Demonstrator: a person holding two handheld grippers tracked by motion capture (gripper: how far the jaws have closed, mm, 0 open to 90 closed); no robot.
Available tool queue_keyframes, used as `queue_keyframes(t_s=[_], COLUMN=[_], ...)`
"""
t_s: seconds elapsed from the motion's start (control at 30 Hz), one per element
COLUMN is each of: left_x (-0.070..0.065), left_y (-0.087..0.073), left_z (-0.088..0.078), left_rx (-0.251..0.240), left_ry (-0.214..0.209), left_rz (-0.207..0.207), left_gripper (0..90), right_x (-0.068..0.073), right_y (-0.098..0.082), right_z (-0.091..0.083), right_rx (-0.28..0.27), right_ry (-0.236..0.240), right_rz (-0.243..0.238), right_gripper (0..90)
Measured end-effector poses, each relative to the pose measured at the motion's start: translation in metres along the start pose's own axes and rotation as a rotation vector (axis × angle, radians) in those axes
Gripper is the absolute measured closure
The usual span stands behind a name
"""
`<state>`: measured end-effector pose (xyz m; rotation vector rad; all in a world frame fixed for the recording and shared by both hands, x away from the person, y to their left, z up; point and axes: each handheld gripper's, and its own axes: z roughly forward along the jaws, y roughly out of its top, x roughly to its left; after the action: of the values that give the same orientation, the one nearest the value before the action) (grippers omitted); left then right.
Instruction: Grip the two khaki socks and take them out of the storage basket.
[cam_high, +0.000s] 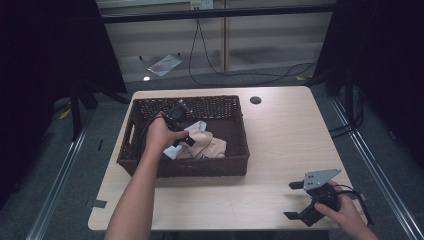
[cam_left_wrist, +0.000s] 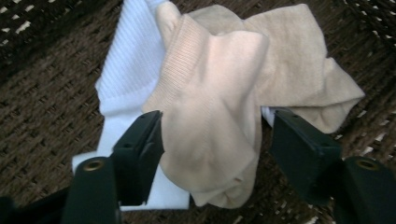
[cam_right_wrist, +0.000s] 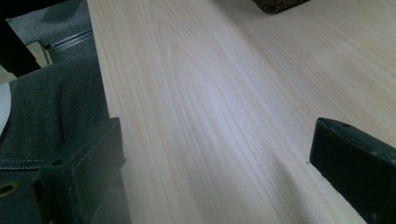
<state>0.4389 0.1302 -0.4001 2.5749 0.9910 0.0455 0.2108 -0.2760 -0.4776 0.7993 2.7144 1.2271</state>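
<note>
A dark brown wicker basket stands on the pale wooden table. Inside it lie beige socks piled on a white sock. My left gripper reaches down into the basket. In the left gripper view its jaws stand on either side of a beige sock. The left jaw touches the sock's edge and the right one stands a little apart, so the gripper is open. The white sock lies underneath. My right gripper rests open at the table's front right, nothing between its jaws.
A round hole sits in the tabletop behind the basket. Cables trail across the floor beyond the table. The table's near edge runs just beside the right gripper. A corner of the basket shows far ahead of it.
</note>
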Motion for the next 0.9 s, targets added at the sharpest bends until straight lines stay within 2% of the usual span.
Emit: queue_keyframes(t_s=[0.07, 0.2, 0.23, 0.3, 0.33, 0.37, 0.47, 0.5, 0.6, 0.67, 0.7, 0.77, 0.9], left_x=[0.0, 0.0, 0.0, 0.001, 0.001, 0.001, 0.0, 0.001, 0.002, 0.002, 0.002, 0.001, -0.003], left_y=[-0.001, -0.001, -0.002, -0.002, -0.002, -0.001, 0.001, 0.002, 0.003, 0.004, 0.005, 0.005, 0.008], left_z=[0.002, 0.006, 0.007, 0.007, 0.007, 0.003, 0.0, -0.005, -0.012, -0.019, -0.025, -0.029, -0.048], left_rx=[-0.006, 0.017, 0.027, 0.039, 0.039, 0.024, 0.028, 0.024, 0.024, 0.018, 0.001, 0.005, -0.02], left_ry=[-0.004, -0.008, -0.007, -0.012, -0.012, -0.021, -0.035, -0.044, -0.047, -0.077, -0.097, -0.102, -0.133], left_rz=[0.007, 0.017, 0.016, 0.012, 0.012, -0.004, -0.016, -0.036, -0.055, -0.075, -0.099, -0.105, -0.1], left_gripper=[45.5, 52.4, 57.2, 72.6, 76.5, 84.2, 86.0, 86.2, 86.3, 86.3, 86.3, 86.3, 86.3], right_x=[0.0, 0.0, 0.0, 0.0, 0.0, 0.0, 0.0, 0.0, 0.0, 0.0, 0.0, 0.0, 0.0], right_y=[0.0, 0.0, 0.0, 0.0, 0.0, 0.0, 0.0, 0.0, 0.0, 0.0, 0.0, 0.0, 0.0], right_z=[0.0, 0.0, 0.0, 0.0, 0.0, -0.001, -0.001, -0.001, 0.0, -0.001, -0.001, -0.001, -0.001], right_rx=[0.001, 0.0, 0.001, 0.0, 0.0, 0.002, 0.001, 0.0, 0.002, 0.0, 0.0, 0.0, 0.002], right_ry=[0.0, 0.001, 0.001, 0.001, 0.001, -0.001, -0.001, -0.002, 0.002, -0.001, -0.001, -0.003, -0.001], right_rz=[-0.002, -0.002, 0.0, -0.001, -0.001, -0.004, -0.003, -0.001, 0.0, -0.001, -0.002, -0.003, -0.002], right_gripper=[2.7, 2.7, 2.7, 2.7, 2.7, 2.7, 2.7, 2.7, 2.7, 2.7, 2.7, 2.7, 2.7])
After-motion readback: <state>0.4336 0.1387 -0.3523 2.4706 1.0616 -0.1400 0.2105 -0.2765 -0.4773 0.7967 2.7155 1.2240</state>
